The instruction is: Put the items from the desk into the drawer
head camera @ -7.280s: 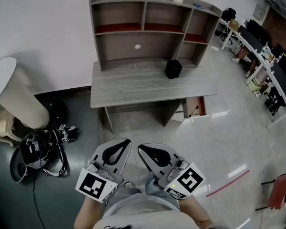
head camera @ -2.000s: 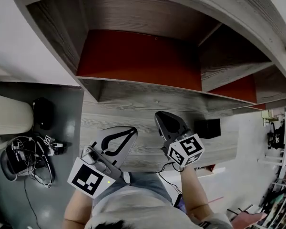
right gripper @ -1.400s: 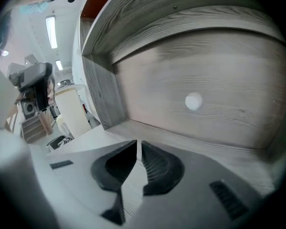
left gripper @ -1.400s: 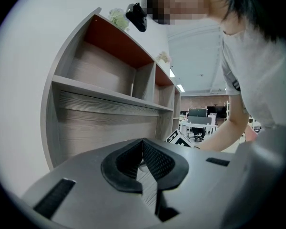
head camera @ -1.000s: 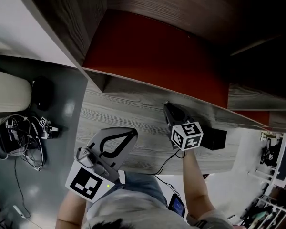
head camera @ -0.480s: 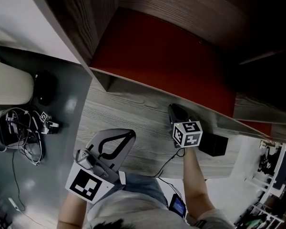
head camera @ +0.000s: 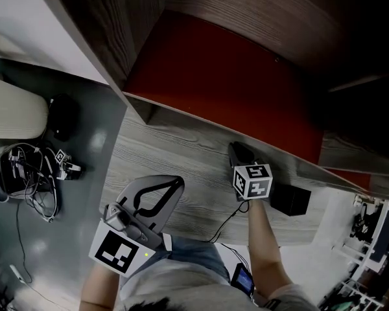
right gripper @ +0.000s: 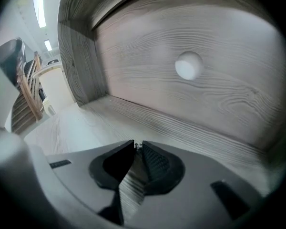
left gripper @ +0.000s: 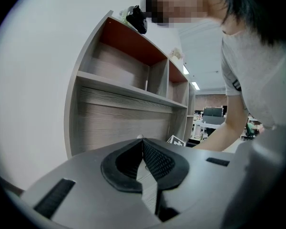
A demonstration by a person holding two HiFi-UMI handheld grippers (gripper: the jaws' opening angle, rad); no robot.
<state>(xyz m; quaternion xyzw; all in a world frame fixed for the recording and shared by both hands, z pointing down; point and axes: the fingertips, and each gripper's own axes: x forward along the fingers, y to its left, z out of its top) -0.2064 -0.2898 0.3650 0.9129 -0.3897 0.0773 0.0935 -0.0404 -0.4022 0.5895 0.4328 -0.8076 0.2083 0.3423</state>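
A small black box (head camera: pixel 290 200) stands on the grey wooden desk (head camera: pixel 154 153), right of my right gripper (head camera: pixel 234 147). That gripper reaches under the hutch with its jaws shut, tips low over the desktop near the back panel. A white round cap (right gripper: pixel 188 65) sits on that panel ahead of the right gripper (right gripper: pixel 137 144). A tiny dark speck shows at its tips; I cannot tell what it is. My left gripper (head camera: pixel 179 181) hovers over the desk's near edge, shut and holding nothing, and the left gripper (left gripper: pixel 143 140) points along the hutch.
The hutch's red-lined shelf (head camera: pixel 227 86) overhangs the desk close above the right gripper. On the dark floor to the left lie a tangle of cables and gear (head camera: pixel 27 180) and a pale ribbed bin (head camera: pixel 13 116). The drawer is out of view.
Since 7.3 s ago I have come up to the desk and leaned over it. In the last second the right gripper has crept slightly further under the hutch; the left has stayed put.
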